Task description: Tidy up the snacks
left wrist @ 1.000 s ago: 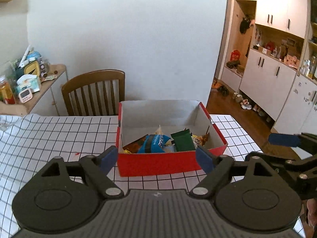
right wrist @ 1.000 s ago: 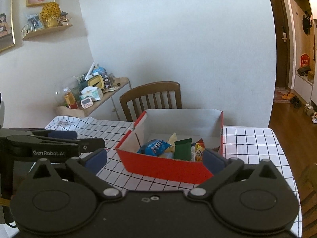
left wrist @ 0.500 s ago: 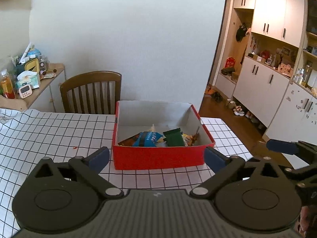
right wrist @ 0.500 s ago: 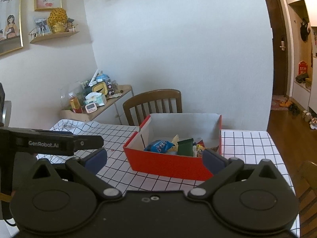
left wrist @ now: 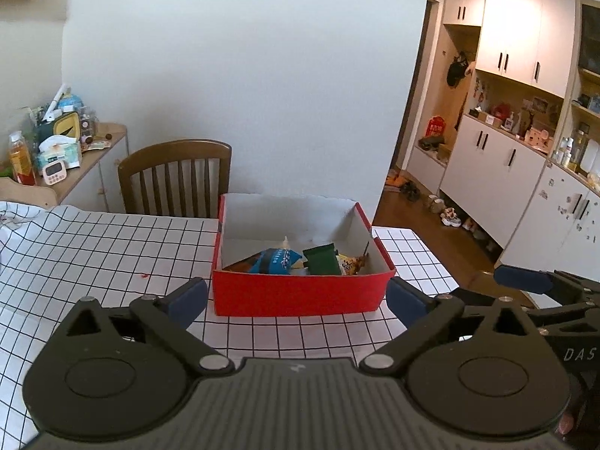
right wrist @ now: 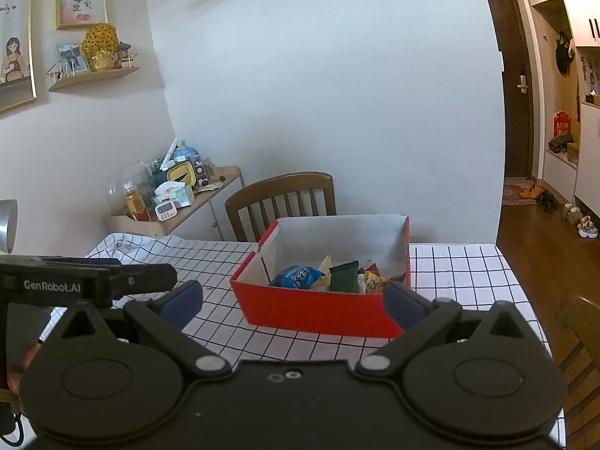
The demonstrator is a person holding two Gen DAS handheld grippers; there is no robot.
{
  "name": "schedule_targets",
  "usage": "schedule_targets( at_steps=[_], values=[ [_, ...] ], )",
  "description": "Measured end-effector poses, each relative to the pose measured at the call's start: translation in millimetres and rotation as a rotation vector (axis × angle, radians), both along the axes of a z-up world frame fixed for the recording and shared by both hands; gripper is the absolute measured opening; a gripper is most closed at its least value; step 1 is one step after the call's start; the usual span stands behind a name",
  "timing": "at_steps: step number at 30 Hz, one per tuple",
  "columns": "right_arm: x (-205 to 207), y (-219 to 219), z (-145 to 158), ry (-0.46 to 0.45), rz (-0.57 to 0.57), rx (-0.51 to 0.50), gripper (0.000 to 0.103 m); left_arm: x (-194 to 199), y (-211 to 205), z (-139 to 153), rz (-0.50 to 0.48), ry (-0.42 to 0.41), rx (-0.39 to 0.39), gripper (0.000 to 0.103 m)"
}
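A red box (left wrist: 300, 294) sits toward the far edge of a checked-cloth table (left wrist: 93, 247), snack packets (left wrist: 296, 260) heaped loosely inside it. Both the left gripper (left wrist: 296, 298) and the right gripper (right wrist: 292, 302) hover short of the box with jaws spread wide and nothing between them. No packet lies loose on the cloth, so the gathering looks done or nearly so; tidying inside may remain.

Left tongs (right wrist: 86, 285) read "GenRobot.AI"; right tongs (left wrist: 543, 288) "DAS".

Soft daylight, sharp focus, fisheye-bent edges.
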State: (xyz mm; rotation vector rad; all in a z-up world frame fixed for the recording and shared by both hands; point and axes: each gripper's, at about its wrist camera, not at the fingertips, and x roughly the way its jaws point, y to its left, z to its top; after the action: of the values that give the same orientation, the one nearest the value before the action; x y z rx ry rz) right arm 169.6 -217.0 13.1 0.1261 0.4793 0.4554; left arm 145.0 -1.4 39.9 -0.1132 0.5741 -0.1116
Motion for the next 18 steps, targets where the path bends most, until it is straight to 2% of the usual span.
schedule_targets(
  at_steps=[6, 18],
  values=[
    [-0.9, 0.2, 1.3, 0.000, -0.002, 0.001, 0.103, -3.3, -1.7, 0.8, -0.022, 0.013, -0.004, 0.102],
    [-1.6, -6.9, 3.2, 0.013, -0.023, 0.036, 0.103, -7.2, 4.6, 0.0, 0.029, 0.017, -0.007, 0.102]
  ],
)
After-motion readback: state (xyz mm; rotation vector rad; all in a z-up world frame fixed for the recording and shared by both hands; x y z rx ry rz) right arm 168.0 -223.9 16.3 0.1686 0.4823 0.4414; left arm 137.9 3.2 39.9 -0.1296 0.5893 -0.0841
